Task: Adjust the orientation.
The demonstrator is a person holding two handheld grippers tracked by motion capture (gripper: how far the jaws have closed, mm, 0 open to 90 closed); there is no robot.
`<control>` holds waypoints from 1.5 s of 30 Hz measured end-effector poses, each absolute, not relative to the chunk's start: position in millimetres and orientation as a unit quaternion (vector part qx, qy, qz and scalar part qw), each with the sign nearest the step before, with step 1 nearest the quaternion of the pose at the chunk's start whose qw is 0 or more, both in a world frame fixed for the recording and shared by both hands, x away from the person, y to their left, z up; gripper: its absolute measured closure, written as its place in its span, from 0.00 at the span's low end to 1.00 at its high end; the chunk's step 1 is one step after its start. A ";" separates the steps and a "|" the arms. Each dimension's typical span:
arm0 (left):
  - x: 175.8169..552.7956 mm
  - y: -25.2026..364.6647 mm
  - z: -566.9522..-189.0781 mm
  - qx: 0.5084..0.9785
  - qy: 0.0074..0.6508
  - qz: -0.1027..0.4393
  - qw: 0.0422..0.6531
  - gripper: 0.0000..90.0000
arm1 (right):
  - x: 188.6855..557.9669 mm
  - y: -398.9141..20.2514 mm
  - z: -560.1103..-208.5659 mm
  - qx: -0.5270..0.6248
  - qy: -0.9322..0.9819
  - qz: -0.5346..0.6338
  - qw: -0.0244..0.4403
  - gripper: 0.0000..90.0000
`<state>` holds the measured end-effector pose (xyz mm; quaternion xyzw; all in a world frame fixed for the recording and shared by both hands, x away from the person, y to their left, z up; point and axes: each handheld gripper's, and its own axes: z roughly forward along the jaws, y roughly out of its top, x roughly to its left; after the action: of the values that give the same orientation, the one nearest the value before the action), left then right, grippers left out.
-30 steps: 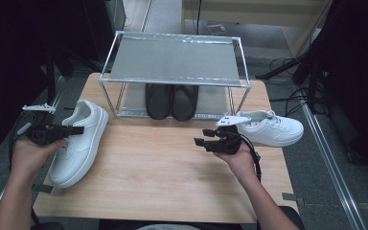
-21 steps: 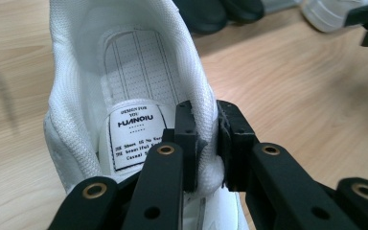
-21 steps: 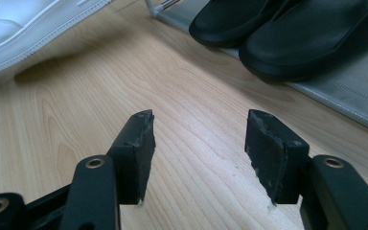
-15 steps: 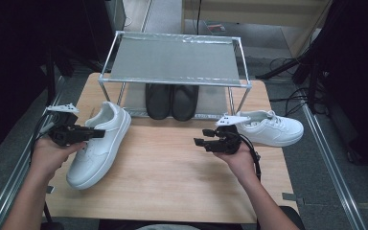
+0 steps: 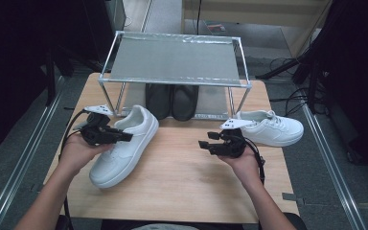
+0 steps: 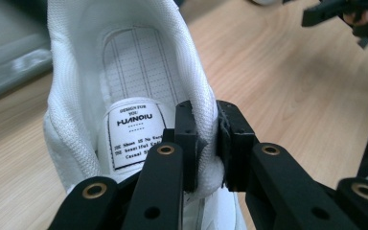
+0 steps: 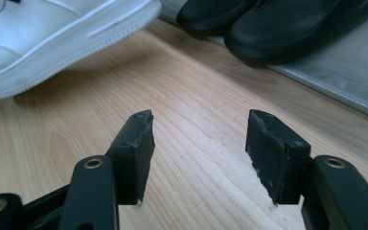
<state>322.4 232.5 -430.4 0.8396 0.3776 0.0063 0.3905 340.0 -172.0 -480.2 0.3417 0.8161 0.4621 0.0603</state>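
A white sneaker [image 5: 120,153] lies at the table's left, toe toward the front edge. My left gripper [image 5: 127,137] is shut on the padded collar of the sneaker [image 6: 139,72], one jaw inside and one outside; in the left gripper view the gripper [image 6: 206,139] pinches the rim beside the insole label. My right gripper [image 5: 203,144] hovers over the middle of the table, pointing left, open with nothing between its fingers. In the right gripper view, bare wood shows between the jaws of the gripper [image 7: 199,139], and the sneaker [image 7: 52,33] lies beyond. A second white sneaker [image 5: 270,128] rests at the right.
A metal shoe rack [image 5: 172,60] stands at the back of the wooden table [image 5: 182,187]. A pair of black shoes [image 5: 172,100] sits under the rack's shelf; the black shoes [image 7: 268,24] lie just ahead of my right gripper.
My left hand has carried the white sneaker rightward, from the table's left edge toward the rack's left leg. The right gripper has stayed where it was.
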 end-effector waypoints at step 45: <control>333.1 127.4 -455.2 0.871 0.285 -0.047 0.398 0.66 | 320.9 -188.6 -487.3 0.371 0.808 0.452 0.076 0.49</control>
<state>333.1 127.4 -455.2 0.8706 0.2854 -0.0465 0.3981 320.9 -188.6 -487.3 0.3711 0.8076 0.4519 0.0764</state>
